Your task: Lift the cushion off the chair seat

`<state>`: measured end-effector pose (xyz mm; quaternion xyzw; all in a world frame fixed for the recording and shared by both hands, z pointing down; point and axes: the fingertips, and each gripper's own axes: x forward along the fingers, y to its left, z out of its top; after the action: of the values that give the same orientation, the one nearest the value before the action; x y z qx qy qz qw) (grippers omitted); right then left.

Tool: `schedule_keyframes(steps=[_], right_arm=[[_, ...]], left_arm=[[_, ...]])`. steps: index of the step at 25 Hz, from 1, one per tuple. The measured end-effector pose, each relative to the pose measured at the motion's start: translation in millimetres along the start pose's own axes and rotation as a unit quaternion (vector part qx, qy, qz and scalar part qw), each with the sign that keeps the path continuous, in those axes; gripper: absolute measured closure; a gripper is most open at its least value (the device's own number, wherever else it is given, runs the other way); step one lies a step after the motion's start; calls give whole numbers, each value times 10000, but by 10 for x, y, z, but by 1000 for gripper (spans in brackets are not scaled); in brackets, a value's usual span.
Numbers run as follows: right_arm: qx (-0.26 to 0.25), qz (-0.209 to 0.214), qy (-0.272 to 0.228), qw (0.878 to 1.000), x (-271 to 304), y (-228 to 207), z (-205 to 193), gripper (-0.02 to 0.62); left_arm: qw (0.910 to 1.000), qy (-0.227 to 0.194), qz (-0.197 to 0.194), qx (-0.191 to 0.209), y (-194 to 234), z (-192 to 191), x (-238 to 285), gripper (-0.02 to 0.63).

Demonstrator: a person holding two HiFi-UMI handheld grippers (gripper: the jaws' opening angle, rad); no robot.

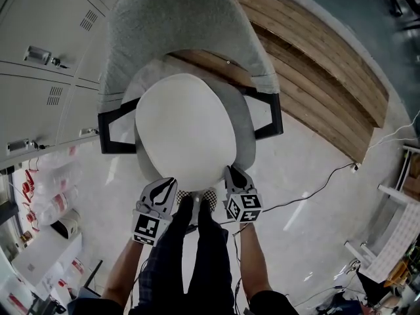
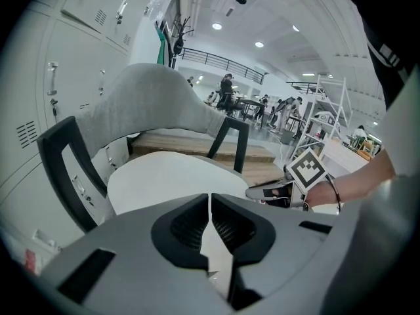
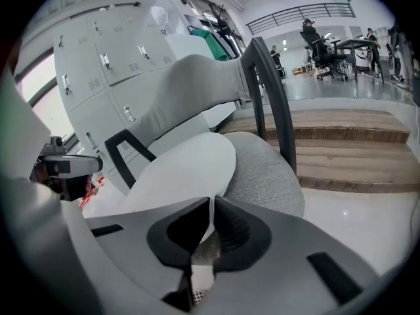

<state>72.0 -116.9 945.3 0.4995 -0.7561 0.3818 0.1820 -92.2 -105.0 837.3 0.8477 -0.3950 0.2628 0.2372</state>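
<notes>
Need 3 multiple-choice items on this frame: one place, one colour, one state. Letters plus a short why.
1. Where does the cushion lie?
A. on the chair seat
B. on the floor
C. on the wooden steps

2. What colour is the cushion?
A. black
B. white
C. green

3. The right tongs are:
A. wide open
B. shut on the cushion's front edge
C. out of view

Key: 1 A, it covers the grey seat between the armrests. 2 B, it shows plain white against the grey fabric. 3 B, the pads pinch the white edge in the right gripper view.
</notes>
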Motion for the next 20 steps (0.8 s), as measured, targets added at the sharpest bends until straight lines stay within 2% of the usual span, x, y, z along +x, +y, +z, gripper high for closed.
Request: schedule_keyframes(steps=[10,20], right_arm=[[-37,8,-128,9999,-101,80,113,554],[-327,69,-337,9989,-390,355,522,554]], left_arm=[[9999,-139,78,41,32,91,-76,578],[9991,-396,129,100,-26,473,-357,578]])
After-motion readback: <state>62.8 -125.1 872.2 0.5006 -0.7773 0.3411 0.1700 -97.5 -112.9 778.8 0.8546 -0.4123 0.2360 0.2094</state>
